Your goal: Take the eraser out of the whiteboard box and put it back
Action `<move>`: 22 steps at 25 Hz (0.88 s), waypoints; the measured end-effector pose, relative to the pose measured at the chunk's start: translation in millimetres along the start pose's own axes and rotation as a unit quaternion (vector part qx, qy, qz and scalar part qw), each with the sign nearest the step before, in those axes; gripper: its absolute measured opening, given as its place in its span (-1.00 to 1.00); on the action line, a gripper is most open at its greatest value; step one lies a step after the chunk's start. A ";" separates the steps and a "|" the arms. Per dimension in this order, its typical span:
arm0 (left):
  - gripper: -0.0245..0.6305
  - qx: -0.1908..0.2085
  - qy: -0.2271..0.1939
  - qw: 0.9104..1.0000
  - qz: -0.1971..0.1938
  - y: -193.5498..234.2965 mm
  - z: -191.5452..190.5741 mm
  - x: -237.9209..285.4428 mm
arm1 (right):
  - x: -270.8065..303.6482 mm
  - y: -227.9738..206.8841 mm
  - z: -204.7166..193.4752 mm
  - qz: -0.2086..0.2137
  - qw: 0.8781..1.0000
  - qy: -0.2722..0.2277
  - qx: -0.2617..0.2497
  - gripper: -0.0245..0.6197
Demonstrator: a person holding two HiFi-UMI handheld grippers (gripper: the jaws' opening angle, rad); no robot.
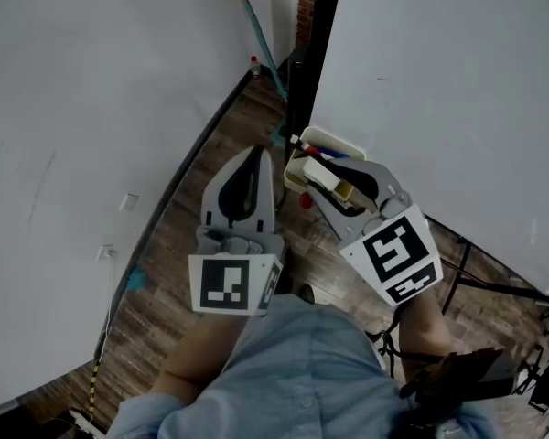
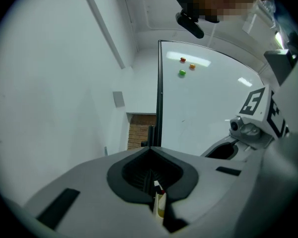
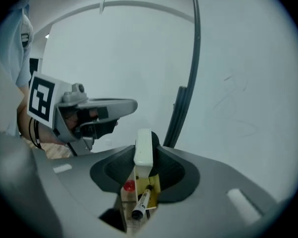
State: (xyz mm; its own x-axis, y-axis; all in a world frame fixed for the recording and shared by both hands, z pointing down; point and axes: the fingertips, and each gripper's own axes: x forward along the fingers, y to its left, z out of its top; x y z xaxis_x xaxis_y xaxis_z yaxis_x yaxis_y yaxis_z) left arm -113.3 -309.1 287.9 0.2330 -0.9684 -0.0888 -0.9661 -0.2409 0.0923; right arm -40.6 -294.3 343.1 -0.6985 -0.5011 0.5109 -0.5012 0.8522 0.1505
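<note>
The white oblong eraser (image 3: 143, 148), long axis toward 12 o'clock, is gripped in the right tongs (image 3: 142, 158), cream whiteboard box (image 3: 154, 185) at 6 o'clock beneath; left tongs (image 2: 150, 152) closed, empty.

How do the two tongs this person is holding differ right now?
The left tongs are shut with nothing between them; the right tongs are clamped on a white eraser. The right tongs sit over the box; the left tongs are beside it, above the floor. Both are grey, each with a black-and-white patterned cube at the back.
</note>
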 end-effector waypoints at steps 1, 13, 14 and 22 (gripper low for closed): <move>-0.92 0.002 -0.002 1.000 0.001 -3.9 3.0 -5.4 | -9.1 0.1 6.4 -0.002 1.000 -0.020 0.007 -0.52; -0.92 0.033 -0.022 0.999 0.004 -59.8 31.2 -82.0 | -121.2 24.9 44.9 -0.008 0.979 -0.197 0.048 -0.52; -0.92 0.034 -0.023 0.999 0.004 -63.8 32.4 -88.4 | -128.7 29.0 46.1 -0.009 0.978 -0.204 0.047 -0.52; -0.92 0.042 -0.028 0.999 0.016 -85.2 36.6 -126.4 | -165.5 58.1 41.0 -0.014 0.975 -0.219 0.029 -0.52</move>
State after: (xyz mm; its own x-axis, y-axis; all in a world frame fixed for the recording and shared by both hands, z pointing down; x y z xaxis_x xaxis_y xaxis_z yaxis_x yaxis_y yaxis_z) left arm -64.5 -163.8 255.0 0.1976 -0.9698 -0.1428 -0.9794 -0.2014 0.0125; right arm 24.9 -168.0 232.5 -0.8291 -0.5511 0.0939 -0.5424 0.8337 0.1036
